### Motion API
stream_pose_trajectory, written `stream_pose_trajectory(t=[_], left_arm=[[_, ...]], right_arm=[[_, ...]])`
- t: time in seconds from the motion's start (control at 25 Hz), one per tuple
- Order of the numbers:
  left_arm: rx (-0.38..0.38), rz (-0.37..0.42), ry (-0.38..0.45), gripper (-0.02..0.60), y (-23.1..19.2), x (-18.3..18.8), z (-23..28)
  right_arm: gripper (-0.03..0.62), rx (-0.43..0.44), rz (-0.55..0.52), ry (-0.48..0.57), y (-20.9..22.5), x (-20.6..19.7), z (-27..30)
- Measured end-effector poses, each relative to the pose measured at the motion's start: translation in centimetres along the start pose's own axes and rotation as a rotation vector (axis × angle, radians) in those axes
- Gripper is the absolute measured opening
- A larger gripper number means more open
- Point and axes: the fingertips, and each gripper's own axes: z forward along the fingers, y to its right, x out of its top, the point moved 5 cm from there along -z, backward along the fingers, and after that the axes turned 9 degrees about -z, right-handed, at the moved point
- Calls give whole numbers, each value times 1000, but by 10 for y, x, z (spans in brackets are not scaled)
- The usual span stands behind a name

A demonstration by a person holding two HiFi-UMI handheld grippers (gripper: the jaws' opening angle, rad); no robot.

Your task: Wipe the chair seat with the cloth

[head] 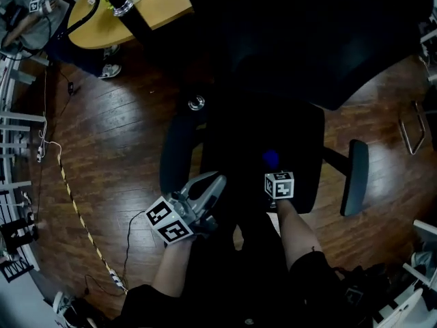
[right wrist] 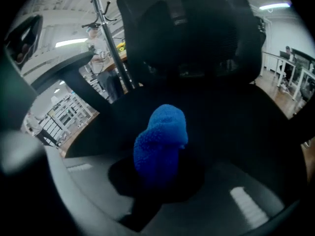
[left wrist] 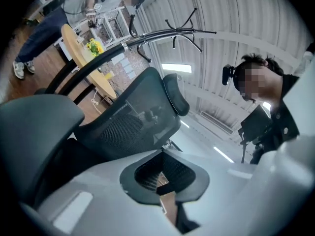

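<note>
While the right gripper [head: 274, 169] has its jaws clenched on the blue cloth [head: 271, 158], the job looks to be at the wiping step. The cloth is bunched up into a fat lump that sticks out past the jaws. In the head view it sits over the black chair seat [head: 293, 139], near the middle of the seat's front edge. I cannot tell for sure whether the cloth is pressing on the seat or is just above it.

In the right gripper view, the cloth [right wrist: 161, 141] stands up between the jaws of the right gripper [right wrist: 157, 183]. The dark seat [right wrist: 236, 127] spreads out behind it, up to the backrest [right wrist: 197, 38].

The left gripper [head: 210, 187] is off the seat, by its front left corner, close to the front end of the left armrest [head: 174, 152]. Its jaws are pressed together with nothing in them, and the left gripper view shows them closed and empty too [left wrist: 165, 193]. It points up at the chair's backrest [left wrist: 133, 117] and does no work right now.

Most of the seat is bare of the cloth, so I think a lot of wiping is left. The next move calls for pushing the cloth down flat on the seat. Then it should slide from the front edge to the back edge, and out to both side edges. The grip must stay tight so the cloth does not slip out.
</note>
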Motion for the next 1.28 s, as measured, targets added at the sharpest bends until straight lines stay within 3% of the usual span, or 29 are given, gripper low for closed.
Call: stream_pose_trajectory(t=[0.16, 0.36, 0.64, 0.88, 1.0, 1.28], left_arm=[[-59, 2, -95, 2, 1, -6, 19], [-79, -6, -142, 2, 4, -30, 62], [-107, 0, -174, 2, 11, -33, 74], [-85, 8, -118, 2, 10, -21, 62], [-72, 13, -89, 2, 11, -15, 52], [-27, 42, 26, 2, 16, 17, 9]], right_arm=[[37, -155, 96, 12, 57, -23, -44], [37, -256, 145, -15, 119, -45, -85], [37, -304, 128, 0, 126, -48, -100], [37, -274, 149, -15, 122, -40, -99], [37, -245, 101, -7, 99, -28, -86], [37, 55, 14, 38, -53, 22, -19]])
